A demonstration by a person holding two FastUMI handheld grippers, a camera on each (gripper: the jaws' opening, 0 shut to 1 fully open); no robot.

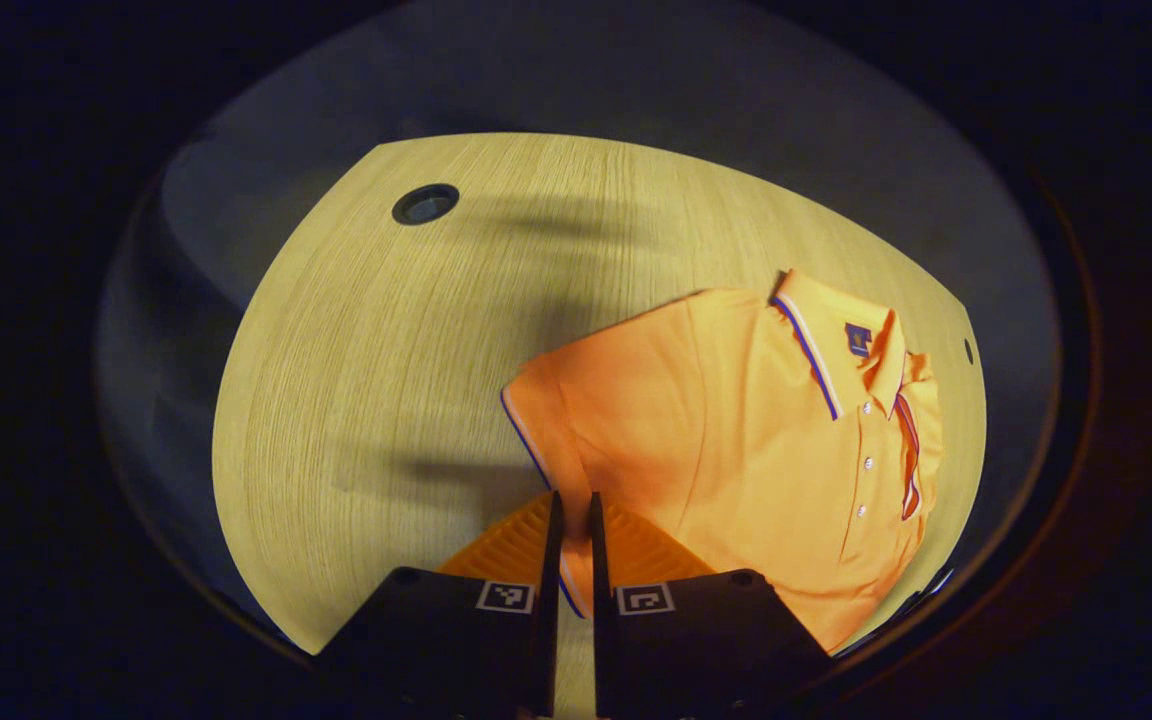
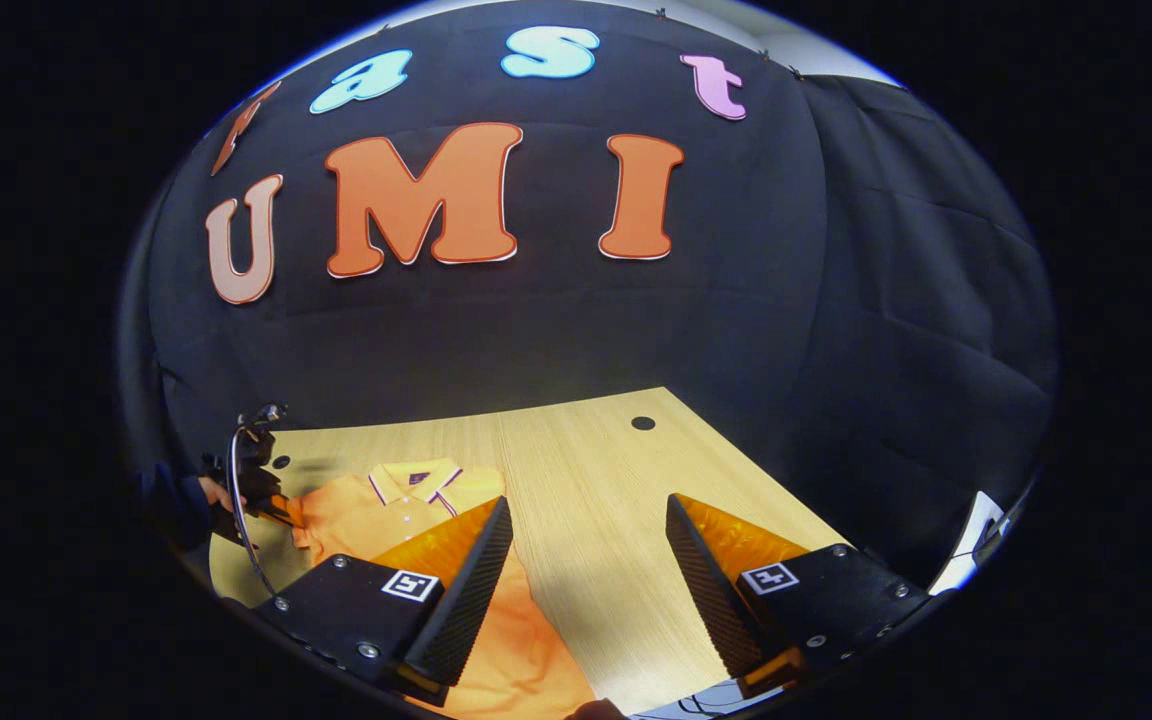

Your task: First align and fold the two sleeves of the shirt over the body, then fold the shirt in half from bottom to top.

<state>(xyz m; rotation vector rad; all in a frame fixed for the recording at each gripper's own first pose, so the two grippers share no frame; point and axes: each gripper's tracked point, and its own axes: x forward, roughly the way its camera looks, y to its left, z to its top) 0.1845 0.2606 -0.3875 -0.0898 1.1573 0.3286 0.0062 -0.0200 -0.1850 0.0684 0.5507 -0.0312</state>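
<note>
Fabric of the orange polo shirt (image 1: 736, 440) looks like a soft knit, lying flat on the pale wood-grain worktop (image 1: 386, 400) with its collar (image 1: 816, 340) trimmed in dark and white stripes and a row of small buttons (image 1: 866, 460) down the placket. In the left gripper view the left tongs (image 1: 572, 510) stand drawn together with only a thin slit between them, right at the hem of the near sleeve (image 1: 546, 420); a sliver of its striped cuff edge shows in the slit lower down, but whether both fingers truly press on the cloth I cannot tell. The far sleeve (image 1: 921, 420) already lies folded in over the body, beside the placket.

A round dark cable hole (image 1: 426, 203) sits in the worktop well away from the shirt, with a broad stretch of bare wood between (plenty of free room on that side). The shirt's far side runs close to the worktop's edge.

The right gripper view looks from lower down, across the worktop toward the black cloth wall. Its own right tongs (image 2: 588, 520) stand wide apart, ridged inner faces showing, over bare wood just beside the shirt's body (image 2: 506, 640). Farther off, a hand (image 2: 214, 492) holds the left gripper at the shirt's sleeve, and a second small hole (image 2: 643, 423) shows near the back edge.
</note>
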